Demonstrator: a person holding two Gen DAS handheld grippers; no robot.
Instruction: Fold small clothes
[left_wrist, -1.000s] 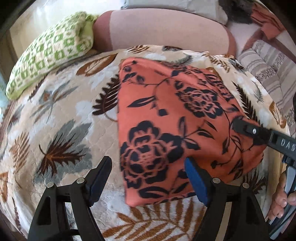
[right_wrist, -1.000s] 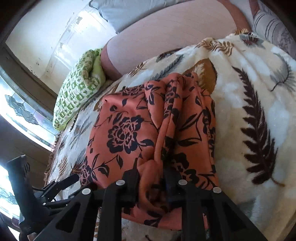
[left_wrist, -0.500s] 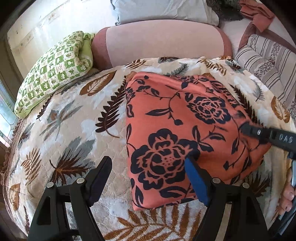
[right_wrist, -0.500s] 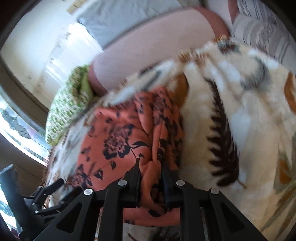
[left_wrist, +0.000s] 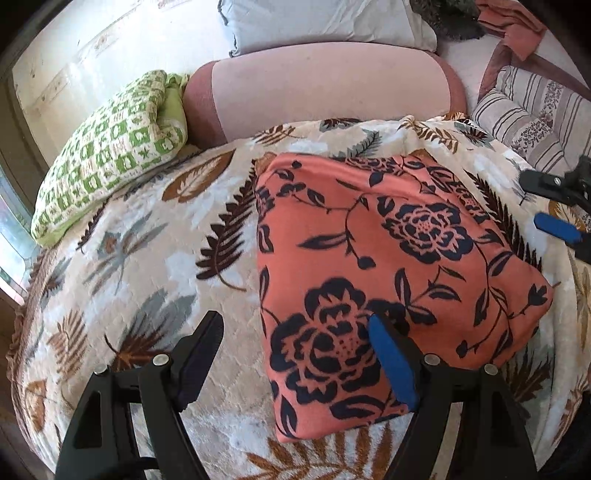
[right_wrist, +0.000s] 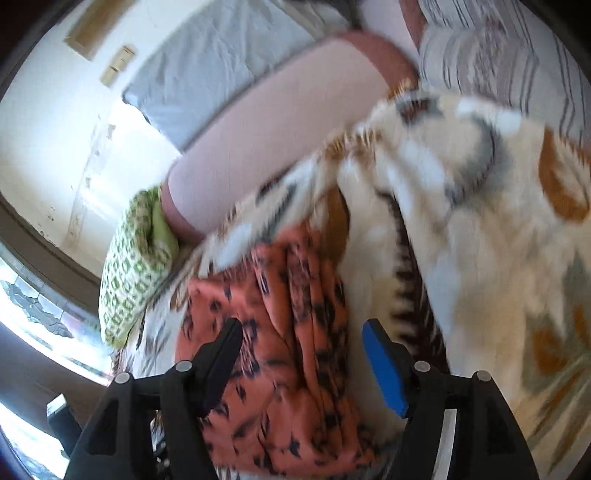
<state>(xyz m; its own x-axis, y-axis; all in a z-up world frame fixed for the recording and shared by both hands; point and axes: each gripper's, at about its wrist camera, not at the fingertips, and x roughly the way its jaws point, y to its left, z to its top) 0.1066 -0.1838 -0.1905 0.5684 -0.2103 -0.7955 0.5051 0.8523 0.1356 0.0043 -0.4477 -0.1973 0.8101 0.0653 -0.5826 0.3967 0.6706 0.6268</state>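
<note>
Where the leaf-print blanket (left_wrist: 147, 258) spreads over the whole bed, it takes up most of both views, cream with brown, grey and orange fronds. Behind it lies one long pink bolster (left_wrist: 325, 92) with darker ends, and above that one pale grey pillow (left_wrist: 325, 22). One green-and-white checked pillow (left_wrist: 107, 155) leans at the blanket's far left edge, and one striped cushion (left_wrist: 528, 110) sits off to the right, with a rust-coloured cloth (left_wrist: 509, 26) bunched beyond it.

The single folded garment (left_wrist: 388, 266), orange with a black flower print, rests flat on the blanket near its middle, a neat slab with nothing lying on top. No writing can be read anywhere.

The left gripper (left_wrist: 295, 350) hangs over the garment's near left corner with its jaws wide apart, gripping nothing. The right gripper (right_wrist: 303, 354) is likewise spread, its two fingers straddling the garment's pleated edge without pinching it; that view is blurred. Its blue pad also shows at the right edge of the left view.
</note>
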